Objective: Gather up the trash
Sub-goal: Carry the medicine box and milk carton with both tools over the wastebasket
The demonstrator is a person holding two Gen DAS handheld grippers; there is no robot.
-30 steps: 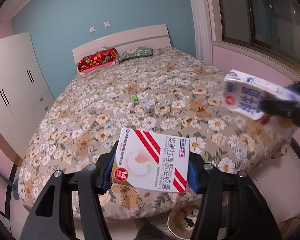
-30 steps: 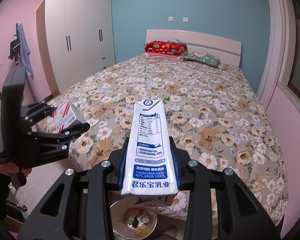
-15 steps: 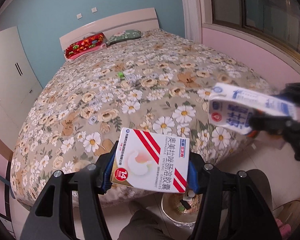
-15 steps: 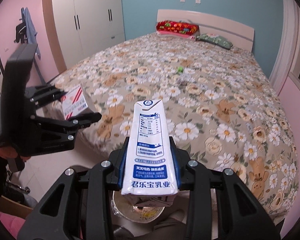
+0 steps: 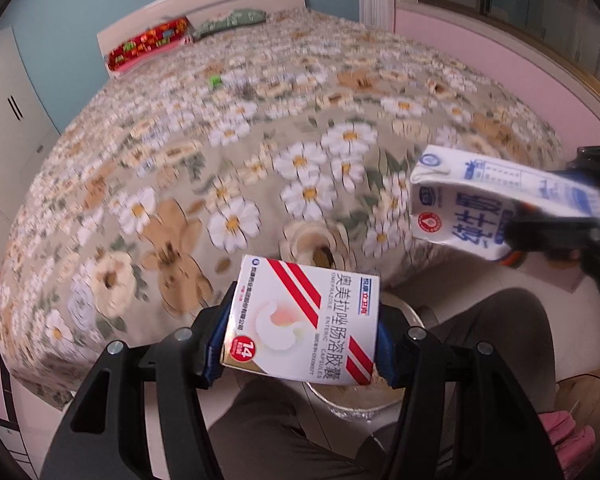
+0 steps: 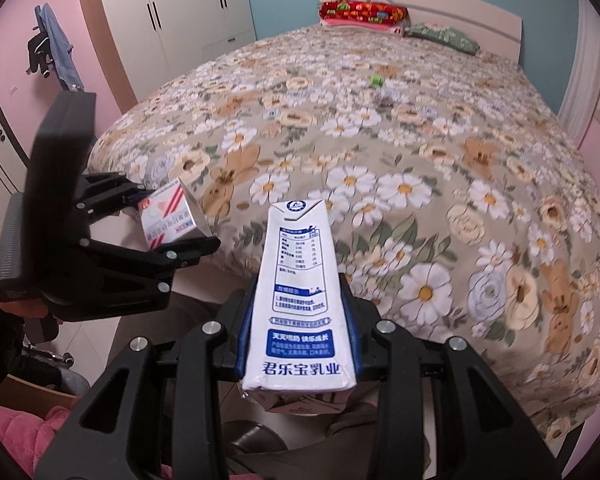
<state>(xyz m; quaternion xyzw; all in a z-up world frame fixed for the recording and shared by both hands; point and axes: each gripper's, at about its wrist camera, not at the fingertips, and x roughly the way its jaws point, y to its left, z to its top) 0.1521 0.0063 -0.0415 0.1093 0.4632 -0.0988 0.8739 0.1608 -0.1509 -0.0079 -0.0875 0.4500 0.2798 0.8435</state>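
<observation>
In the left wrist view the left gripper [image 5: 300,338] sits low in the centre of the frame, its fingers [image 5: 214,344] pinching a white pill box [image 5: 304,320] with red stripes by its two side faces; the box stands between them, tilted slightly. In the right wrist view the right gripper [image 6: 298,340] fills the lower centre, its fingers [image 6: 244,340] clamped on the lower sides of a milk carton [image 6: 298,300], which rises upright out of them. The same carton shows at the right edge of the left view, lying nearly level in the other gripper.

Just below the pill box, partly hidden by it, a foil-lined bowl [image 5: 352,404] rests on the floor [image 5: 480,280], beside the person's trouser leg [image 5: 496,328]. The flowered bed [image 5: 228,152] spreads across the upper frame, with a small green item [image 5: 215,80] far up on it.

Compared with half a second ago, both grips are unchanged; the bed edge has risen in the frame, the bowl shows larger, and the carton looms closer.
</observation>
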